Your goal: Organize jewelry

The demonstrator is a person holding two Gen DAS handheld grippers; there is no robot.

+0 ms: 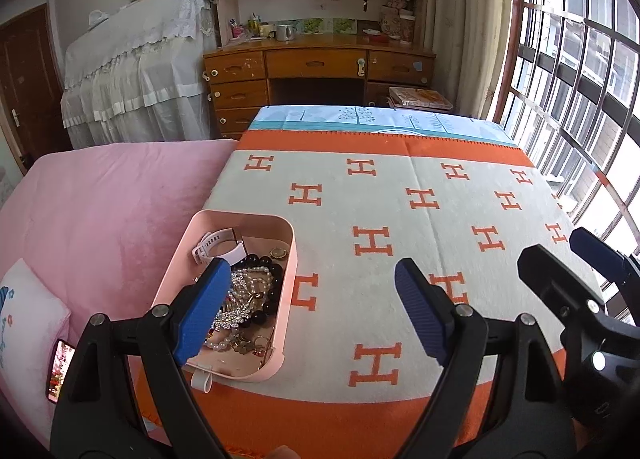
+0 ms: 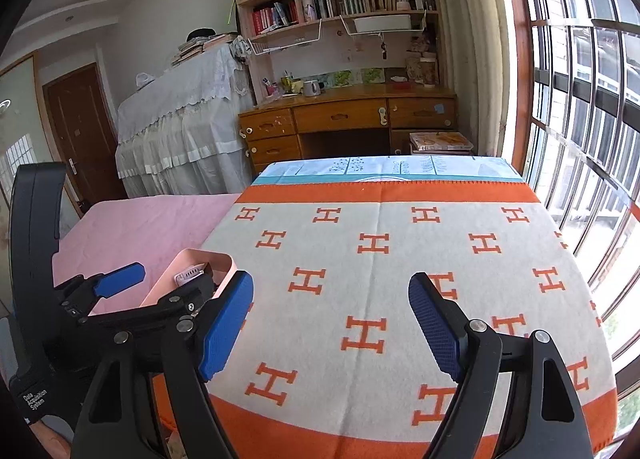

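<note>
Showing orange "H" blanket (image 2: 380, 299), "Data Acquisition System" on left claw (image 2: 176, 279)

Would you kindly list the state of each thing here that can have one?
Left gripper: open, empty.
Right gripper: open, empty.
Pink box: lidless, holding jewelry.
White watch: in the box, strap curled.
Phone: screen lit.

Orange "H" letters repeated across blanket (image 2: 372, 299). "Data Acquisition System" printed on left hand-held gripper (image 2: 168, 275) body.
</note>
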